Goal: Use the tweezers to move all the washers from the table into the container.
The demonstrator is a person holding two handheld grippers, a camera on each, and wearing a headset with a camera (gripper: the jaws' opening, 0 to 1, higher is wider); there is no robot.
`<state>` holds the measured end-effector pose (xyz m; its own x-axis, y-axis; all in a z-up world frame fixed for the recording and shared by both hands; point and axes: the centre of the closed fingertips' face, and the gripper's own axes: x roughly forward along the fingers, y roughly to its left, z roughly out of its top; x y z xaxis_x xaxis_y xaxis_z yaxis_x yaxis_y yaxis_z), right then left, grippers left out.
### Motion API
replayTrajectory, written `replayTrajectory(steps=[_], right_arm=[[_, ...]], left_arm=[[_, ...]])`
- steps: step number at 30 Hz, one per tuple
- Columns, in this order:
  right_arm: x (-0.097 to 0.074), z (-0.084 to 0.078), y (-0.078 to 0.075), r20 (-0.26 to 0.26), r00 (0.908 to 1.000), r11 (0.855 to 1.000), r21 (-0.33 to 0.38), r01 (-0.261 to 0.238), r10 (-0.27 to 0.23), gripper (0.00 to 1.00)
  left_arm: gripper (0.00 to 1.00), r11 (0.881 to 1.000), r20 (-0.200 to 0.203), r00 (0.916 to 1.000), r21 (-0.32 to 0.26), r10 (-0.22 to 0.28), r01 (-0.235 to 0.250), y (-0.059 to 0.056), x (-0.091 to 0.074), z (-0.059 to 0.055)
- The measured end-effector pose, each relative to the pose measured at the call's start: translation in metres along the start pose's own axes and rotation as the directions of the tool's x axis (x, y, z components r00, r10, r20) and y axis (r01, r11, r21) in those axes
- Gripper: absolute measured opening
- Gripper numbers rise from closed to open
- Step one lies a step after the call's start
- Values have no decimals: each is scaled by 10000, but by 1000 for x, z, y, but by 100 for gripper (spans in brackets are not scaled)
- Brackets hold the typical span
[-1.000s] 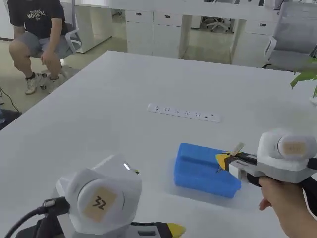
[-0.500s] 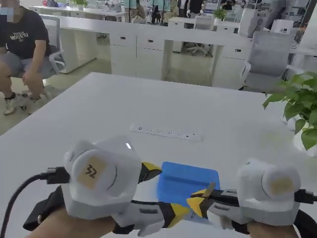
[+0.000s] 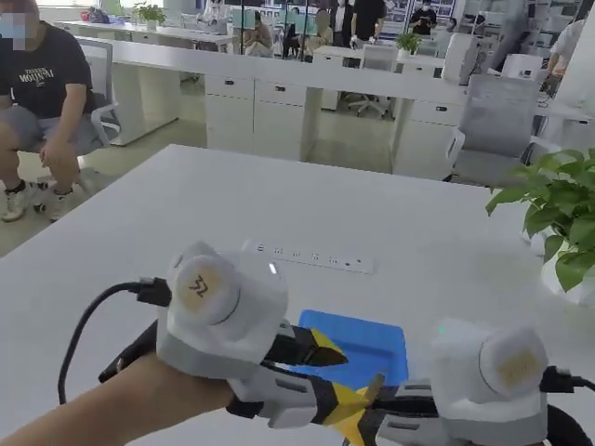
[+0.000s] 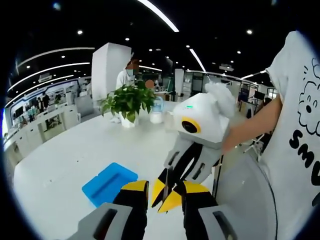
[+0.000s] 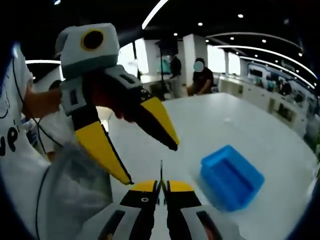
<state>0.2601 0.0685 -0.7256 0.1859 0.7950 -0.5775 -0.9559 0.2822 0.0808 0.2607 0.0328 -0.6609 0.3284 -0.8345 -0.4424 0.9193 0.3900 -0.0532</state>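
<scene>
tweezers (image 5: 161, 171) clamped in right hand-held gripper (image 5: 161, 186), jaws closed on them. left hand-held gripper (image 5: 150, 164) jaws spread wide, tips near the right's. blue container (image 3: 363, 339) on counter (image 3: 186, 214), just beyond both.

In the head view, the left gripper (image 3: 344, 379) and right gripper (image 3: 361, 420) cover the side of the blue rectangular plastic container (image 3: 372, 339) that faces the near edge of the white table (image 3: 232, 204). The picture's bottom edge cuts off the right gripper. The thin metal tweezers (image 5: 161, 172) appear as a blurred sliver; tip detail cannot be resolved.
</scene>
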Motion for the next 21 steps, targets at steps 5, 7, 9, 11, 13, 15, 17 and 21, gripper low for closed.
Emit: replayTrajectory(steps=[5, 7, 9, 11, 13, 15, 17, 21], right_arm=[[5, -14, 10, -672, 9969, 9982, -390, -445, 418, 4], [7, -24, 13, -1088, 9922, 9970, -410, -655, 607, 4], [9, -29, 15, -1243, 9899, 9959, -510, -743, 675, 4], [9, -33, 18, -1359, 9872, 9944, -525, -916, 838, 4], [9, -37, 20, -1501, 9840, 9930, -536, -1051, 960, 4], [9, -41, 24, -1701, 9796, 9903, -702, -1200, 1067, 4], [9, -46, 25, -1935, 9753, 9864, -1034, -1280, 1063, 4], [8, -53, 25, -2211, 9691, 9812, -1321, -1411, 1096, 4]], left_arm=[[14, 9992, -326, 9987, 107, -385, 388, -6, 10, -9], [12, 9972, -542, 9960, 173, -714, 725, -12, 14, -13], [9, 9959, -838, 9933, 353, -800, 831, -14, 16, -19], [3, 9930, -1022, 9912, 739, -839, 917, -18, 19, -22], [2, 9909, -1196, 9883, 840, -949, 1053, -23, 21, -26], [1, 9882, -1420, 9834, 861, -1133, 1263, -27, 22, -30], [0, 9835, -1615, 9790, 1106, -1242, 1430, -31, 24, -33], [0, 9654, -2216, 9650, 1859, -1402, 1830, -35, 23, -43]])
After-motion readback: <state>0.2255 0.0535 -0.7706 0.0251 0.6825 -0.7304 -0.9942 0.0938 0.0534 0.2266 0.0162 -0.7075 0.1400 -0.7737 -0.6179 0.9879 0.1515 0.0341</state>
